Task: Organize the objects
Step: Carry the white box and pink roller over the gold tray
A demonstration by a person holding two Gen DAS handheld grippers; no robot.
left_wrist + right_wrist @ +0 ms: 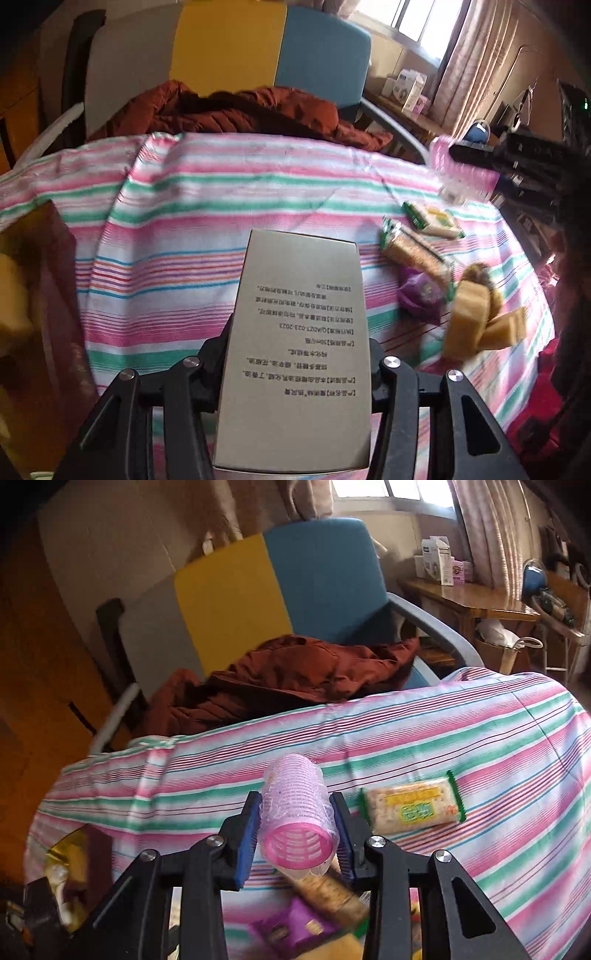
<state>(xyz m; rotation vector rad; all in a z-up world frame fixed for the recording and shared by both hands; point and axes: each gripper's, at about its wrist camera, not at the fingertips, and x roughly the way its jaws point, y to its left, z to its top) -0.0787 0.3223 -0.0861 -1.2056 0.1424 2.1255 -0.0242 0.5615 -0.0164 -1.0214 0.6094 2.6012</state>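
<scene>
Left gripper (297,354): clamped on grey carton (295,332).
Right gripper (297,823): pinching pink hair roller (295,808).
Surface: striped cloth (461,746).

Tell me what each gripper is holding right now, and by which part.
Left gripper clamps the grey printed cardboard box by its long side faces. Right gripper clamps the pink plastic hair roller across its curved sides.

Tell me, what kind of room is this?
Probably a room in someone's home: a table under a striped cloth, an armchair with a brown jacket thrown on it, and a curtained window.
</scene>
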